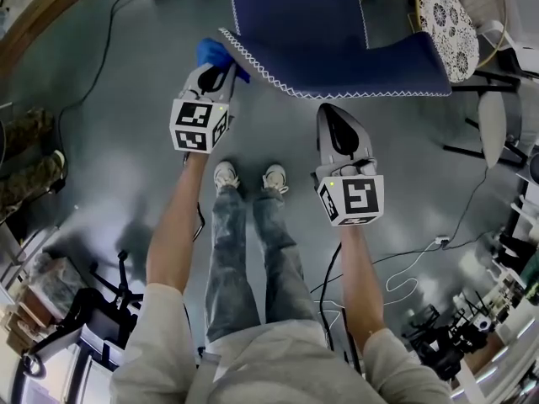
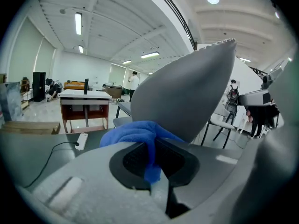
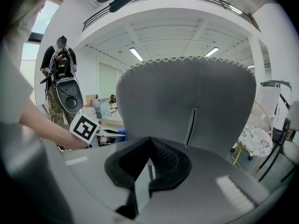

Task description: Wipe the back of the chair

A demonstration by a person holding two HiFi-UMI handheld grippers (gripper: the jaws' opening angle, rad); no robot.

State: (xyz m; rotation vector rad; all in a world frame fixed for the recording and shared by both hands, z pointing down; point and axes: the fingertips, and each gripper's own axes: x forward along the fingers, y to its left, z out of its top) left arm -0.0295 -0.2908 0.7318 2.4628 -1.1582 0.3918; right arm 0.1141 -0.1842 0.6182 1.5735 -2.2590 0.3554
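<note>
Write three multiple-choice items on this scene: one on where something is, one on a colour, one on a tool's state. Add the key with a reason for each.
1. Where is the cloth?
A. Lying on the floor
B. Clamped in the left tool, at the chair back's edge
C. Under the person's shoes

2. What colour is the cloth?
A. Blue
B. White
C. Red

3. What is the state of the right tool?
A. Shut on the cloth
B. Wide open round the chair back
C. Shut, holding nothing

Key: 1 B, the left gripper view shows the cloth pinched between that tool's jaws. 2 A, it is bright blue in the head view and the left gripper view. 3 C, the right gripper view shows its jaws together with nothing between them.
</note>
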